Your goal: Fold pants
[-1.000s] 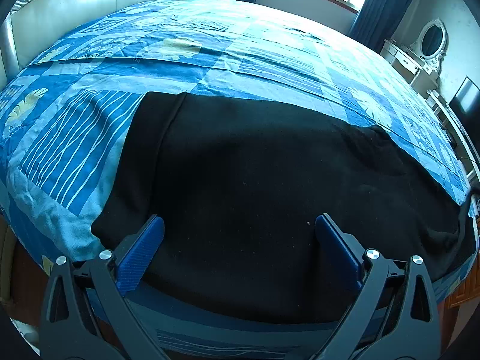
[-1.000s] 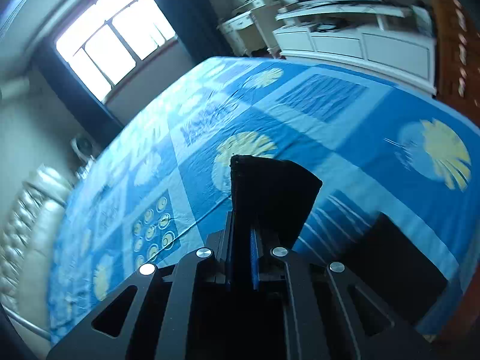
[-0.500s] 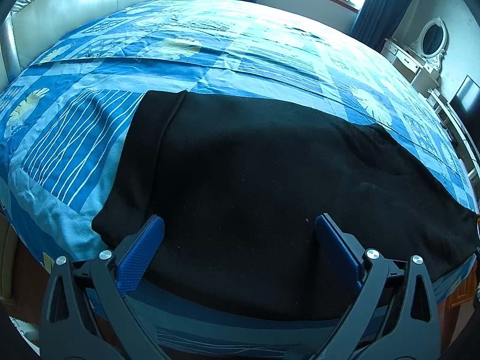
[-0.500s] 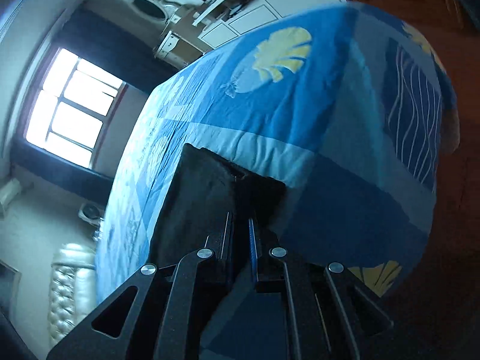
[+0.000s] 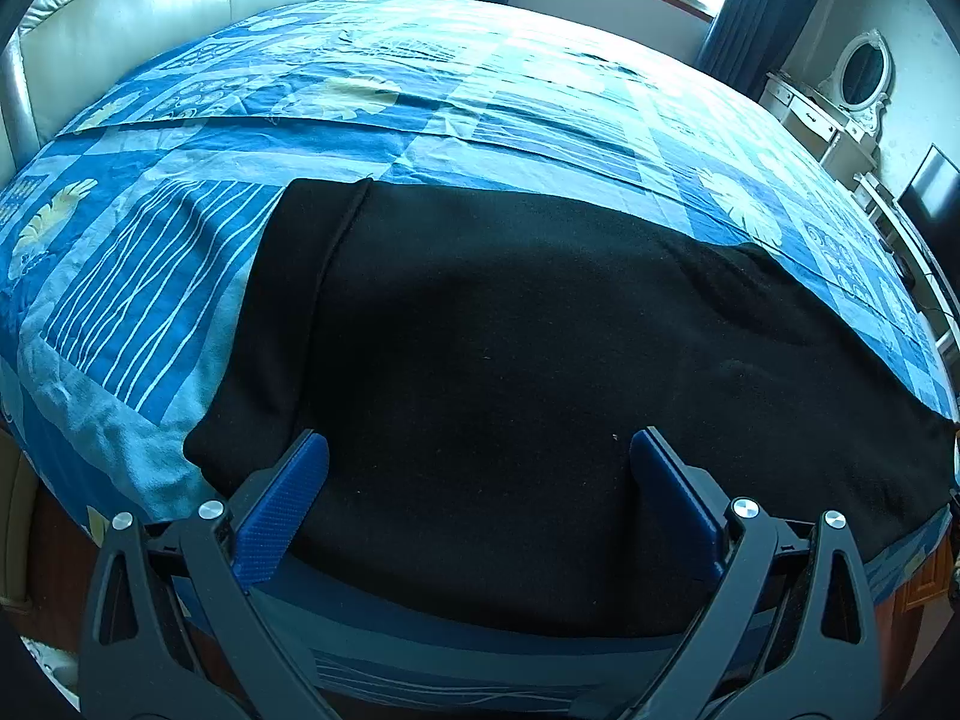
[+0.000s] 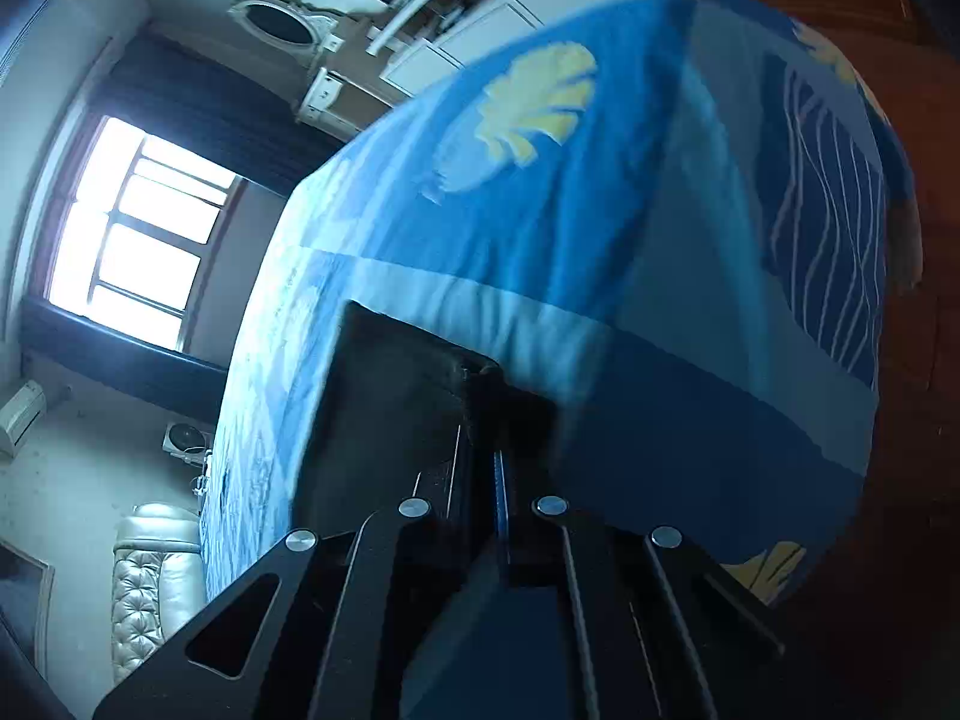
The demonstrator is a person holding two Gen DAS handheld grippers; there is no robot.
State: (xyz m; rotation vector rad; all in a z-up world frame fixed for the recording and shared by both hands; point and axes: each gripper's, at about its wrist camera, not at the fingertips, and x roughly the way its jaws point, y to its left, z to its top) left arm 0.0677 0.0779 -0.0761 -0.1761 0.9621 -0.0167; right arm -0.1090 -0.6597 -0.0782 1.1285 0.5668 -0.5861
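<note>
- The black pants point(image 5: 540, 372) lay spread flat across the lower half of the left wrist view, on a bed point(image 5: 420, 114) covered in a blue patterned sheet.
- Their waistband end sat at centre left of that frame; the legs ran off toward the right edge.
- The left gripper point(image 5: 480, 462) hung low over the pants at the bottom of the frame, jaws spread wide, with nothing between its blue pads point(image 5: 282, 510).
- In the right wrist view, the right gripper point(image 6: 483, 420) was clamped tight on an edge of the pants point(image 6: 384, 408) at centre frame, the dark cloth pinched between its closed fingers.
- That end of the pants lay on the sheet near the bed's edge point(image 6: 720, 456), which dropped away at the lower right.
- A window point(image 6: 138, 234) glowed at the left of the right wrist view, and a pale sofa point(image 5: 150, 18) filled the upper left of the left wrist view.
</note>
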